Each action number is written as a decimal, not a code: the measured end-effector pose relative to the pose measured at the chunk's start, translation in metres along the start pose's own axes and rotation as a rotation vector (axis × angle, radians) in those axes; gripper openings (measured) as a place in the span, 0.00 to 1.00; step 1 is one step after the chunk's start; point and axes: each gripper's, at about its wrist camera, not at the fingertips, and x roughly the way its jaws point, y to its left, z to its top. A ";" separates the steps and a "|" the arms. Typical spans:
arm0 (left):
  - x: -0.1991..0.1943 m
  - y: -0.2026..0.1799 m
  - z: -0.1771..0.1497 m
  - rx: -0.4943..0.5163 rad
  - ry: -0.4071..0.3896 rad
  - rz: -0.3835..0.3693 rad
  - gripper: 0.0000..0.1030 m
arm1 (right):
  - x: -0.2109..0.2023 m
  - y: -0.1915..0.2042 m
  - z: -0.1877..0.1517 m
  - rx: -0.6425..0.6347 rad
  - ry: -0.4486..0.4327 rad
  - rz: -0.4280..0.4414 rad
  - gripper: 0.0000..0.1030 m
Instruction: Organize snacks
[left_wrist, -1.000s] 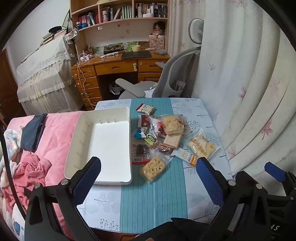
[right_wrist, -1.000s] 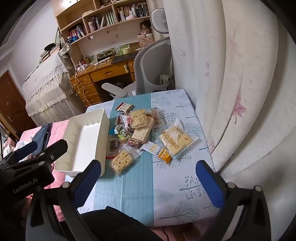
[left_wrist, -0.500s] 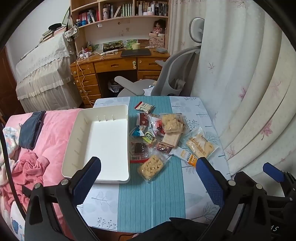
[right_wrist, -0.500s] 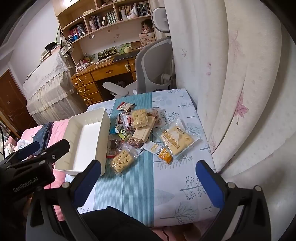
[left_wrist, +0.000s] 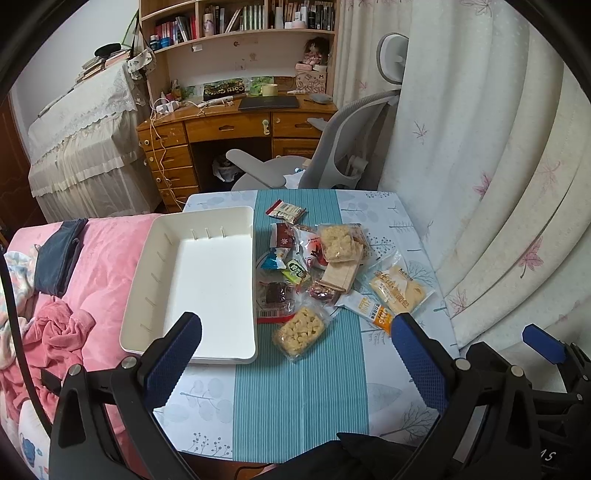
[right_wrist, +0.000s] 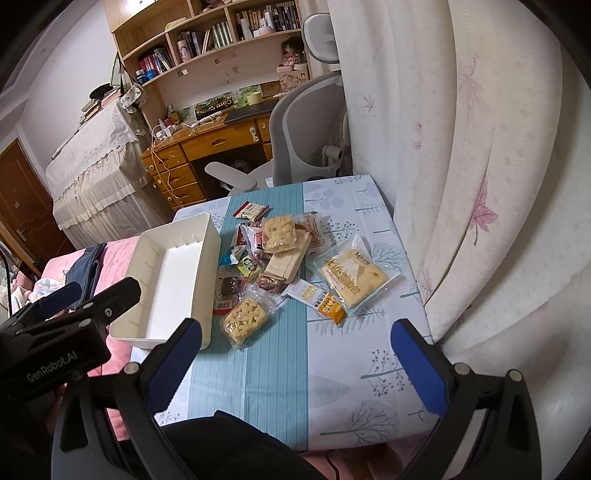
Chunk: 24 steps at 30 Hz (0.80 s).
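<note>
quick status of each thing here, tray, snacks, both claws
white tray: empty, flat on table's left side
snack pile: all loose on the table beside the tray, none inside
bread packet: sealed, lying flat
left claw: open, holding nothing, above the table's near edge
right claw: open, holding nothing
</note>
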 end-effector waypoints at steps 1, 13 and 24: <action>0.000 0.000 0.000 0.000 0.000 0.000 0.99 | 0.000 0.000 0.000 0.000 0.001 0.001 1.00; 0.003 -0.003 0.000 -0.003 0.001 -0.007 0.99 | 0.002 0.005 0.000 0.004 0.003 0.001 1.00; 0.009 0.011 0.005 -0.004 0.019 -0.072 0.98 | -0.001 0.020 -0.001 -0.010 -0.017 -0.017 1.00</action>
